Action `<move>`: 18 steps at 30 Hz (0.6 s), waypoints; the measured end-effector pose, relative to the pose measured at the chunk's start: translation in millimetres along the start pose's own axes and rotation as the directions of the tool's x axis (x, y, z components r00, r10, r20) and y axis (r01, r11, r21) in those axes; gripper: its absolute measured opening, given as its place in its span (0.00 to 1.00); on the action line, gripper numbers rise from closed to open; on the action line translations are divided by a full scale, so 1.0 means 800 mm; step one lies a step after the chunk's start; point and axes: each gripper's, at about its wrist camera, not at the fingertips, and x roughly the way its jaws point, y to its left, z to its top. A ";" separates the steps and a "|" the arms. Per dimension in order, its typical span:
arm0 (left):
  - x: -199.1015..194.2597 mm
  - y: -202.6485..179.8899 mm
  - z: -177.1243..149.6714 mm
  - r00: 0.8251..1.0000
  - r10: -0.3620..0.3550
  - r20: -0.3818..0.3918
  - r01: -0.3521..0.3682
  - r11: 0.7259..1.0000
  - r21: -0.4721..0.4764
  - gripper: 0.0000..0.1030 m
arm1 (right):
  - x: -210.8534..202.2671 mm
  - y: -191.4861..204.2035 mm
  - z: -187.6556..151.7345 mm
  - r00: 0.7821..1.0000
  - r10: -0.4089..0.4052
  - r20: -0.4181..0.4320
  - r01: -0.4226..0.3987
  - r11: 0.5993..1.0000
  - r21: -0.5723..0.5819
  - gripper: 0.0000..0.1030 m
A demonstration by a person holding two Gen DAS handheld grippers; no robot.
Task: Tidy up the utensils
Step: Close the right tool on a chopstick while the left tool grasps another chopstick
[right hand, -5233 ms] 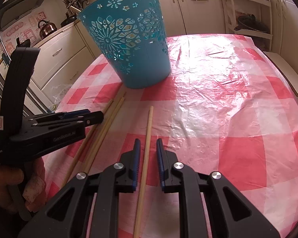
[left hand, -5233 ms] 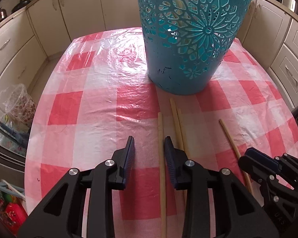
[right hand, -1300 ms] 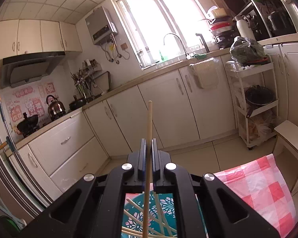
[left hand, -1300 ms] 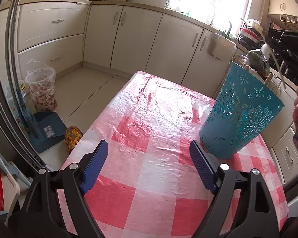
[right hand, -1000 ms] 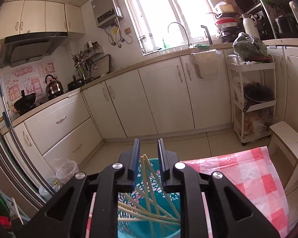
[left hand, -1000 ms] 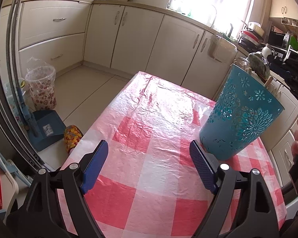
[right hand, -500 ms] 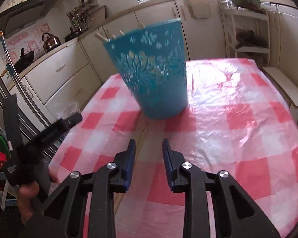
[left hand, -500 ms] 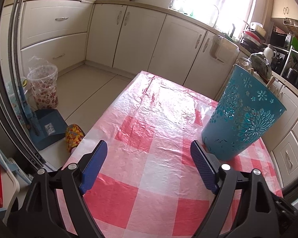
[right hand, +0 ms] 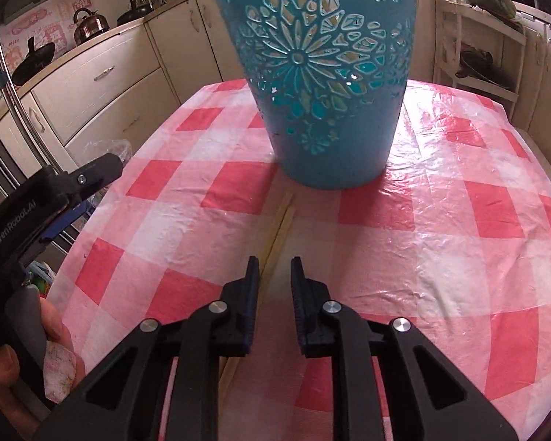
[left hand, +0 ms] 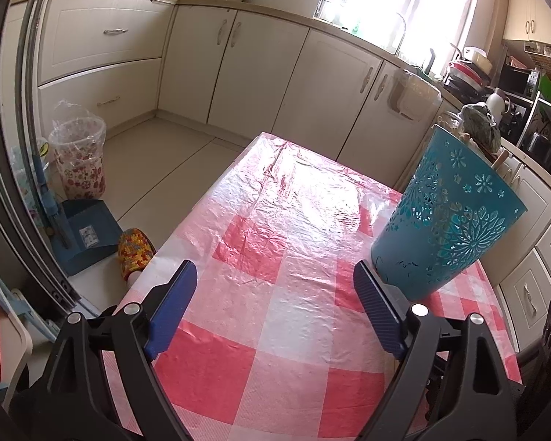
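A teal cut-out basket (right hand: 323,92) stands on the red-and-white checked tablecloth (right hand: 440,220), with chopstick tips (left hand: 501,158) poking over its rim. Two wooden chopsticks (right hand: 281,220) lie side by side in front of it, running back under my right gripper (right hand: 274,261). That gripper points down at them and its jaws are closing, with a narrow gap left and the pads not pressing on the sticks. My left gripper (left hand: 274,270) hovers wide open over the cloth, left of the basket (left hand: 448,228), with nothing between its fingers.
A person's hand (right hand: 3,364) holds the left gripper at the table's left edge. On the floor to the left are a floral waste bin (left hand: 79,158), a blue dustpan (left hand: 84,235) and a patterned slipper (left hand: 136,253). Kitchen cabinets (left hand: 257,73) line the far wall.
My right gripper came down from above the basket to the table in front of it, tipping downward. The chopstick it held is gone from its jaws. The left gripper stayed put.
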 end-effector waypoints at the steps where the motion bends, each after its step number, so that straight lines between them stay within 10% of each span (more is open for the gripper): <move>1: 0.000 0.000 0.000 1.000 0.000 0.001 0.000 1.000 0.000 0.81 | -0.001 -0.001 -0.001 1.000 -0.009 -0.012 0.009 1.000 -0.015 0.12; 8: 0.002 -0.007 -0.001 1.000 -0.006 -0.012 0.006 1.000 0.028 0.81 | -0.018 -0.026 -0.014 0.999 -0.047 -0.023 0.044 0.993 -0.113 0.09; 18: 0.022 -0.115 -0.030 0.987 -0.015 -0.160 0.068 0.941 0.332 0.81 | -0.037 -0.082 -0.026 1.000 -0.002 -0.011 0.002 1.000 0.011 0.06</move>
